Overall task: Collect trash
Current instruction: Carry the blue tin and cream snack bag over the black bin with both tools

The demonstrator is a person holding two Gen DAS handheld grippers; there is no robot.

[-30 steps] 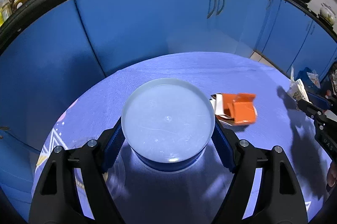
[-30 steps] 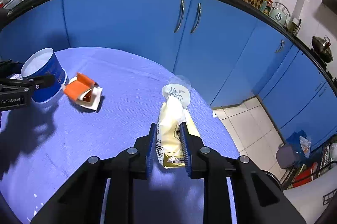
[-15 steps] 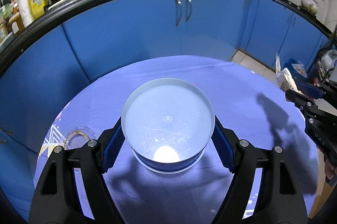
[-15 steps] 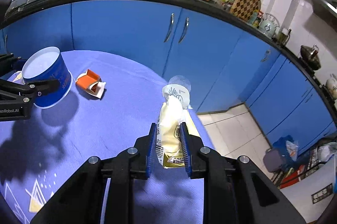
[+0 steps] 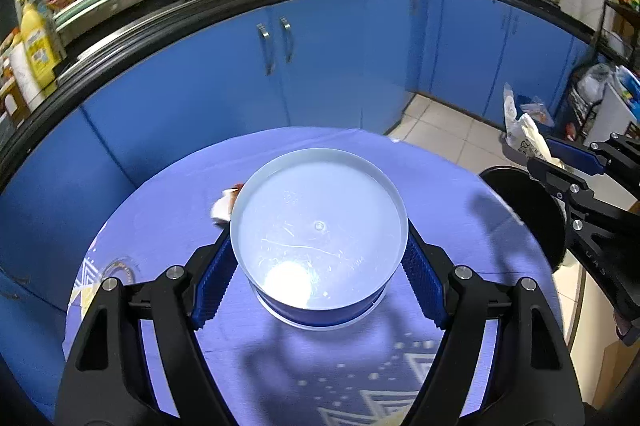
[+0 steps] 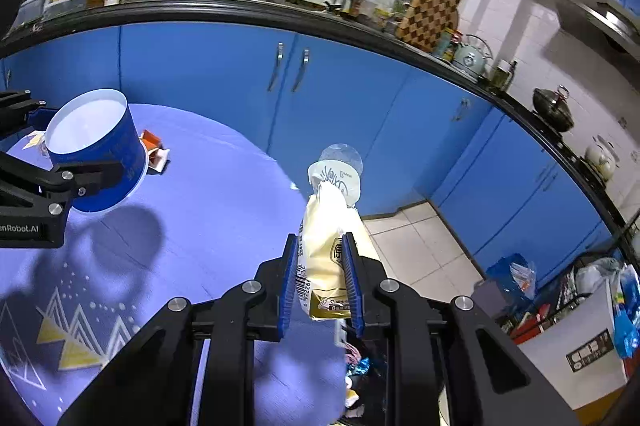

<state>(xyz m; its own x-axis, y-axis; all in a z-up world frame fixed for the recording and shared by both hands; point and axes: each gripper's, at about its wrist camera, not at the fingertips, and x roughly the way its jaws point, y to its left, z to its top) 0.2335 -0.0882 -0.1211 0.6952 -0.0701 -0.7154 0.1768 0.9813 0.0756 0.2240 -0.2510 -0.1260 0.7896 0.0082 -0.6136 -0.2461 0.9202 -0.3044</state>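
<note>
My left gripper [image 5: 319,266] is shut on a blue paper cup [image 5: 319,238] with a white, empty inside, held upright above the blue tablecloth [image 5: 180,194]. My right gripper [image 6: 322,282] is shut on a pale yellow snack wrapper [image 6: 324,254] whose crumpled top sticks up past the pads. It hangs over the table's right edge, above a black trash bin [image 6: 360,366] with rubbish in it. The right wrist view shows the cup [image 6: 100,154] at the left. An orange and white carton [image 6: 154,150] lies on the cloth behind it, mostly hidden in the left wrist view.
The bin [image 5: 528,206] stands on the tiled floor [image 6: 416,238] just off the table's right edge. Blue cabinets [image 5: 320,66] under a black counter run behind the table. Bags and boxes are piled on the floor at the far right [image 6: 600,286].
Both grippers have risen and swung right toward the table's edge, each keeping its load. The carton has slid from the cup's right to behind its left. The bin has come into view.
</note>
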